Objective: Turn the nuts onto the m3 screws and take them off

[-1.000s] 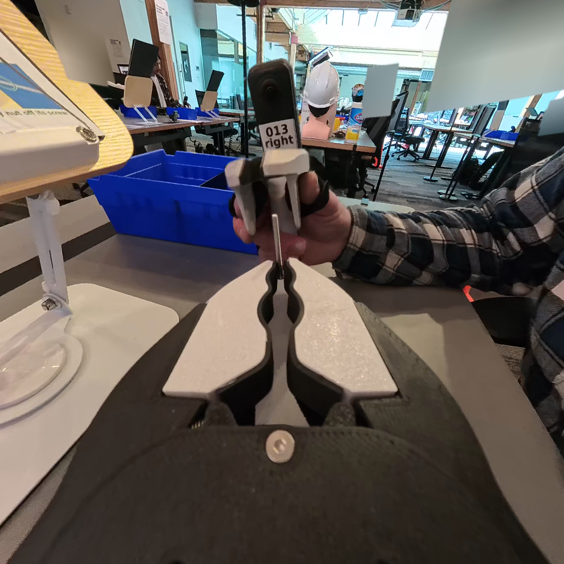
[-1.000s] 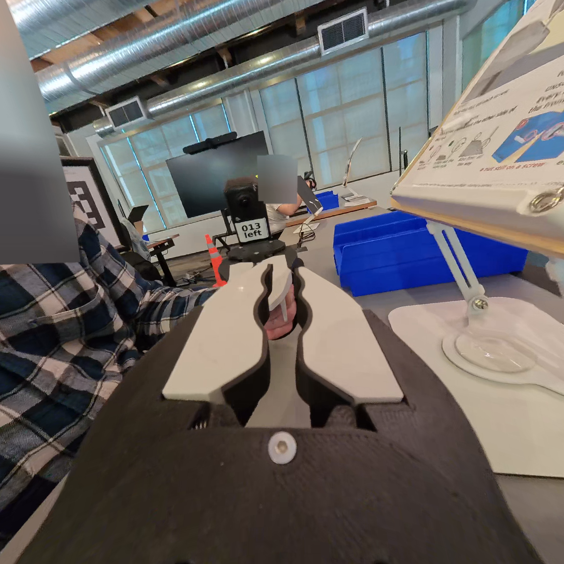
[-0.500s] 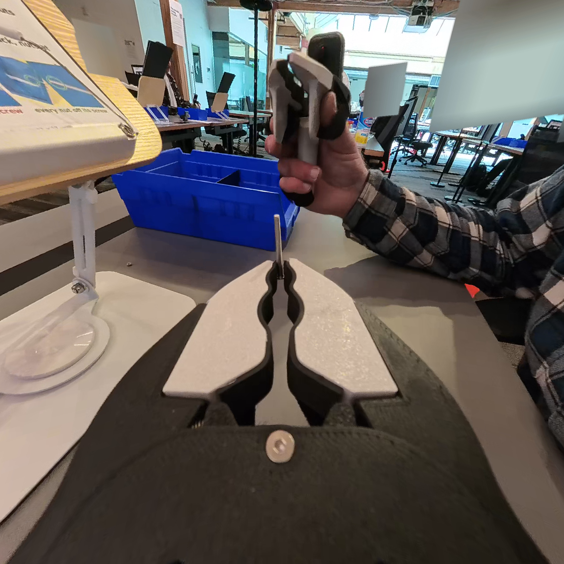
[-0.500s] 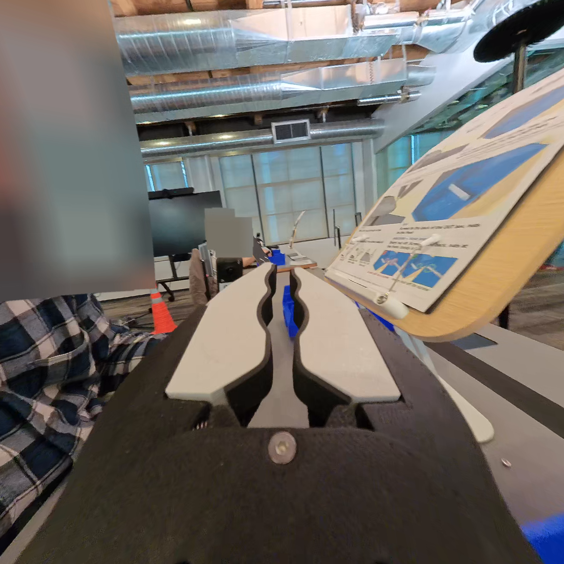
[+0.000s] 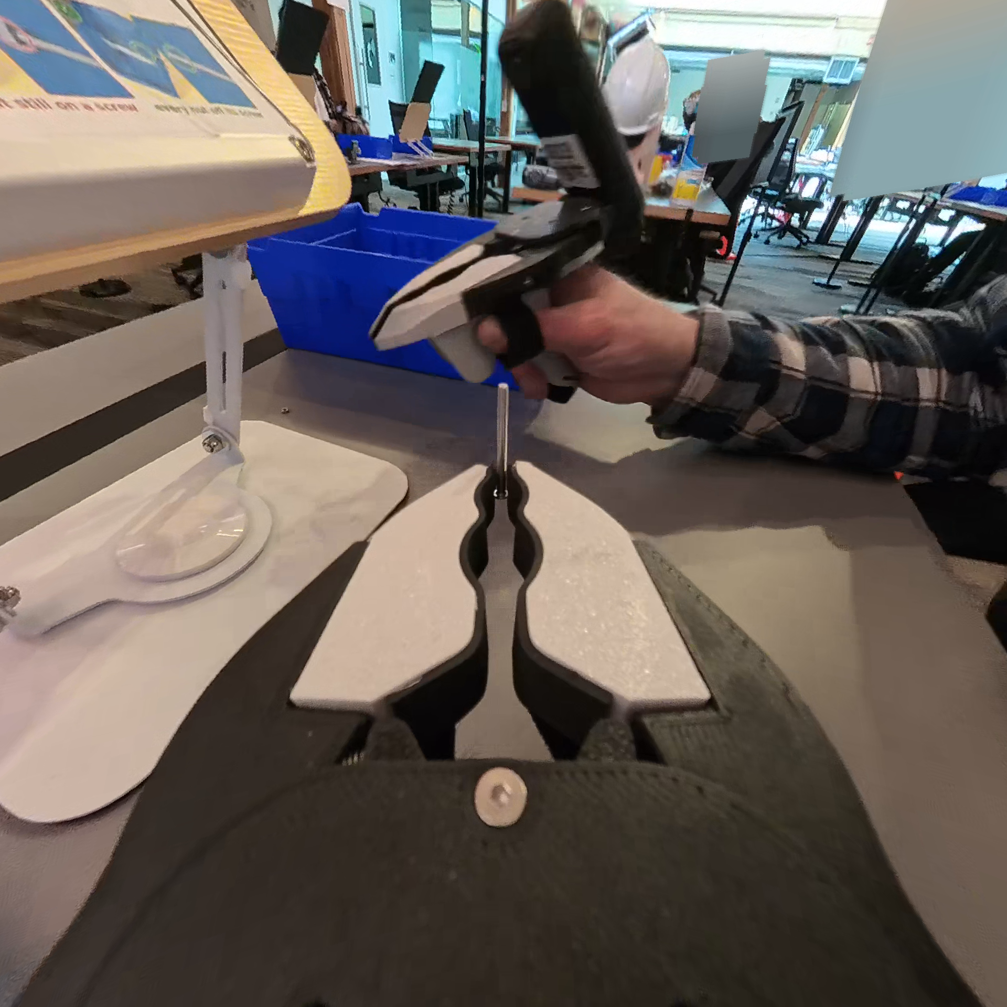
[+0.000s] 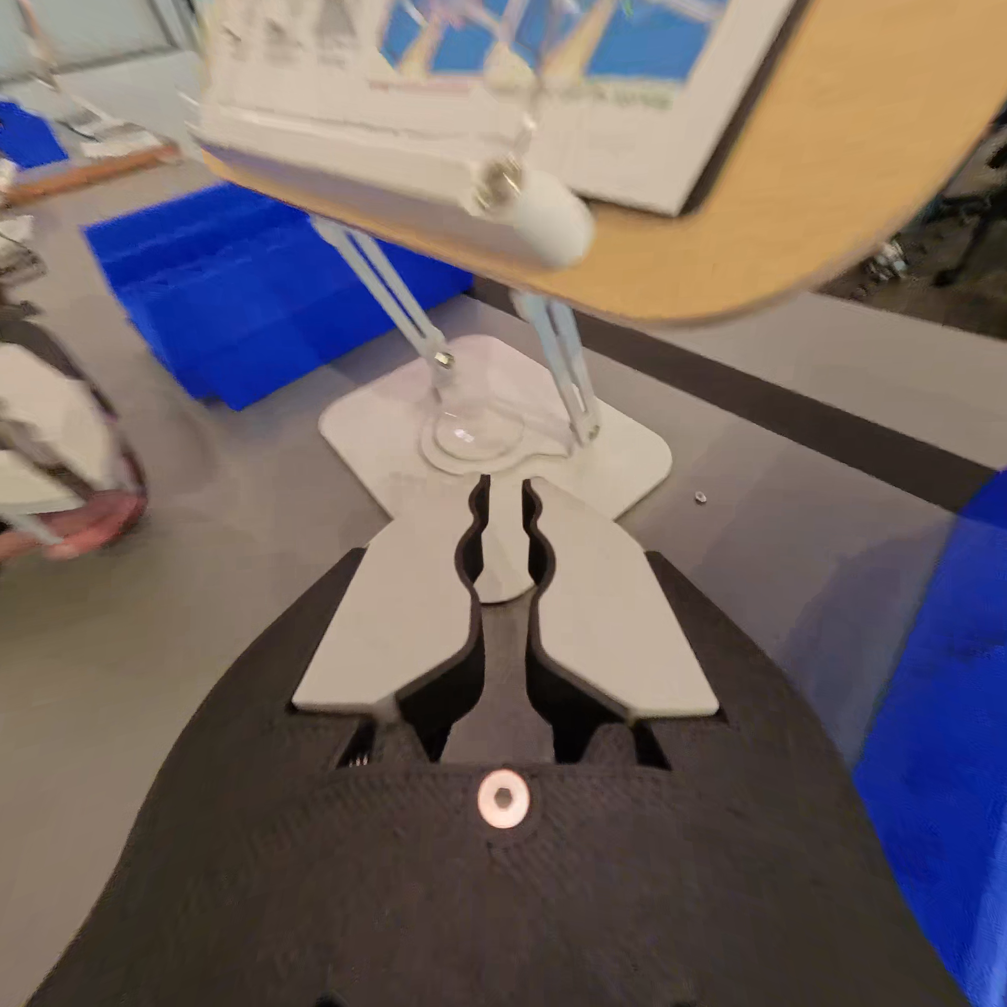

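Observation:
My left gripper [image 5: 501, 479] is shut on a thin metal rod [image 5: 502, 425], which stands upright out of its fingertips above the grey table [image 5: 763, 572]. My right gripper [image 6: 504, 482] is open with nothing between its fingers. It points down at the white base of a stand [image 6: 381, 430]. In the left wrist view the right gripper [image 5: 381, 335] hovers just beyond and above the rod's top, held by a hand in a plaid sleeve [image 5: 817, 381]. A small nut [image 6: 699, 496] lies on the table right of the base; it also shows in the left wrist view [image 5: 284, 410].
A blue bin [image 5: 349, 272] stands behind the rod. The stand carries a wooden board with a printed sheet [image 6: 708, 245] over its base [image 5: 163, 545]. Another blue surface [image 6: 953, 708] is at the right edge. The left gripper shows blurred at the left [image 6: 49, 463]. My hands' fingertips stand some 15 cm from each other. Measured from the fingertips, the small nut [image 6: 699, 496] is 15 cm or so from the right gripper and 30 cm from the left.
My right gripper left the rod's top, rose, then swung toward the stand's base and tilted down. My left gripper kept its hold on the rod and stayed almost in place.

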`<state>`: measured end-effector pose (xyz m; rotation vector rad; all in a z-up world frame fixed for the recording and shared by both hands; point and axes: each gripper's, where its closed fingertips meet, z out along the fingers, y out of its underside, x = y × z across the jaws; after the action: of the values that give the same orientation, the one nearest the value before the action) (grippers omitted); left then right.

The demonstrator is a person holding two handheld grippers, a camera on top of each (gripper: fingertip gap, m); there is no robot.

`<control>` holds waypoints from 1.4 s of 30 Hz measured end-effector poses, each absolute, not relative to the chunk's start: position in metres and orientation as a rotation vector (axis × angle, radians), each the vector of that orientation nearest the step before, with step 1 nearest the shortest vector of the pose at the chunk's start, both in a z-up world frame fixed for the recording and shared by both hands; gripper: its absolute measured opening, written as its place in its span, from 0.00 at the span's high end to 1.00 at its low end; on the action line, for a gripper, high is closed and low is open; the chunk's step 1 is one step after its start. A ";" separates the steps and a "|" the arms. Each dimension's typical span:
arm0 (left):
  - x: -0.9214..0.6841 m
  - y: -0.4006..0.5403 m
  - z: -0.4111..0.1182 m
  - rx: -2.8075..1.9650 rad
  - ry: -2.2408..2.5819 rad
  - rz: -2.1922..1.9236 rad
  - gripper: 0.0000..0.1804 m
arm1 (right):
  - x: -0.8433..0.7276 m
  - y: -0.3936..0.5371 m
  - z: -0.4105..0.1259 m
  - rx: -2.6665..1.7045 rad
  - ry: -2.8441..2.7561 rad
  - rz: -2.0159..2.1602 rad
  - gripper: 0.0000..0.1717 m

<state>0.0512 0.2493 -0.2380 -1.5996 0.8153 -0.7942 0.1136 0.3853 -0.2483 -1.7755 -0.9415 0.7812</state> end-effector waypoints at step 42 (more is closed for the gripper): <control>0.039 0.248 -0.238 -1.576 0.805 -0.849 0.98 | 0.122 0.512 -0.339 -2.175 -0.970 0.417 0.85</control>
<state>0.0392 0.2481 -0.2377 -1.5757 0.8047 -0.8485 0.1222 0.5118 -0.3387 -2.1750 -0.9700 0.4167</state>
